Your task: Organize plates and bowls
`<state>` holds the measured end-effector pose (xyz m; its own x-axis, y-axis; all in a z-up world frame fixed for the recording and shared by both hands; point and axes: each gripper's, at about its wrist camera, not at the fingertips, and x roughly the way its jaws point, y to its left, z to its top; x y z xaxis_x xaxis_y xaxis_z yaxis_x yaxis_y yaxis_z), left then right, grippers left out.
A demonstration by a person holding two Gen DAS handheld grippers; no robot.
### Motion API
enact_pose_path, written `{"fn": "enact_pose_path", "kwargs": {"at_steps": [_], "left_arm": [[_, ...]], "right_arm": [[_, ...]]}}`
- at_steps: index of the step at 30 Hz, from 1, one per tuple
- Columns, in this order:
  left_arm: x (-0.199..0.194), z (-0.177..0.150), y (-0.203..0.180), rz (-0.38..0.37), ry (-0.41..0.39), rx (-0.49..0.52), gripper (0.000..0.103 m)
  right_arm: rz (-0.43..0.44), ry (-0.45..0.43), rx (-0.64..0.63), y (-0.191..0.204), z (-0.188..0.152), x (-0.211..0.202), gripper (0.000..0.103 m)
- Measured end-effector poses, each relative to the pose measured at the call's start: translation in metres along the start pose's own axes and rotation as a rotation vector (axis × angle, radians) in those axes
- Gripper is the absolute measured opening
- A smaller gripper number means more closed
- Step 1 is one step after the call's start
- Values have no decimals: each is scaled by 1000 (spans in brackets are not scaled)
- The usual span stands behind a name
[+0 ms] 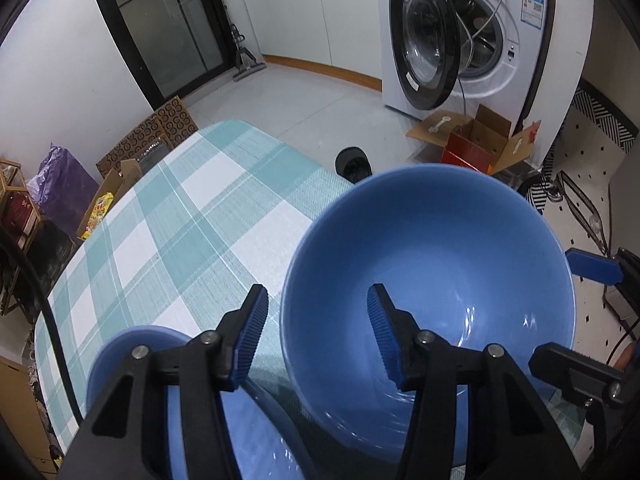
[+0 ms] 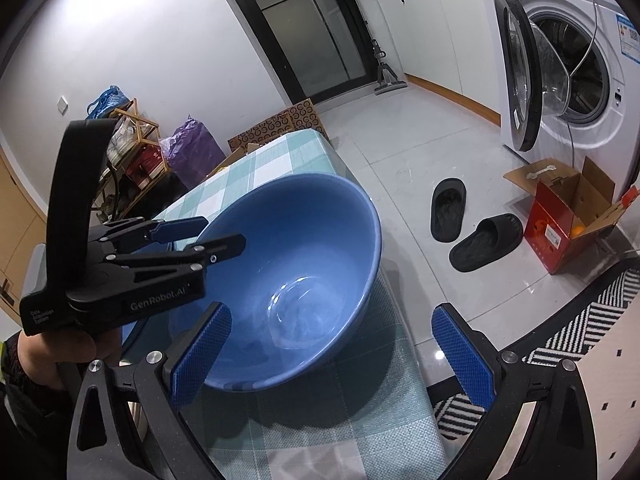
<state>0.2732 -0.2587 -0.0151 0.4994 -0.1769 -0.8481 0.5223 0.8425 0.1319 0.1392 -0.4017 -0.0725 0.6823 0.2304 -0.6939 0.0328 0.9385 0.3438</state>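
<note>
Blue-padded fingers [image 1: 256,328] of the left gripper [image 1: 318,330] stand parted astride the near rim of the large blue bowl [image 1: 432,280]: one finger outside the wall, the other inside the basin, neither pad seen pressing on the rim. In the right wrist view this gripper [image 2: 208,232] reaches in level from the left, its black body held in a hand [image 2: 44,352] low at the frame's edge, fingertips at the bowl's left rim. The right gripper [image 2: 332,348] is likewise spread wide and holds nothing; its left finger lies just beside the bowl's near wall, its right finger past the tabletop's edge, above the floor. The bowl sits upright and empty on the teal-and-white checked tabletop [image 1: 192,208], near its right edge. A smaller blue dish [image 1: 120,356] rests just beside it, partly hidden under the left gripper. Beyond, on the floor, lie two black slippers [image 2: 464,224], an open cardboard box [image 2: 568,216], and a washing machine [image 1: 472,28] with its door ajar.
</note>
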Motion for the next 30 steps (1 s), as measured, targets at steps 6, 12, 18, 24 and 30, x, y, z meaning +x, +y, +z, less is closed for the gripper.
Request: {"fn": "enact_pose_path", "kwargs": {"at_steps": [6, 12, 18, 24, 30], "left_arm": [[0, -4, -7, -6, 16, 21, 44], [-4, -8, -9, -34, 19, 33, 44], [-6, -13, -9, -55, 20, 33, 44], [-8, -14, -12, -60, 24, 37, 44], [-7, -15, -16, -83, 30, 34, 44]], "right_arm": [[-3, 6, 8, -4, 1, 2, 102], [-8, 5, 3, -3, 1, 0, 102], [-6, 10, -11, 0, 1, -2, 102], [-6, 16, -16, -3, 2, -5, 95], [4, 31, -27, -3, 1, -7, 76]]}}
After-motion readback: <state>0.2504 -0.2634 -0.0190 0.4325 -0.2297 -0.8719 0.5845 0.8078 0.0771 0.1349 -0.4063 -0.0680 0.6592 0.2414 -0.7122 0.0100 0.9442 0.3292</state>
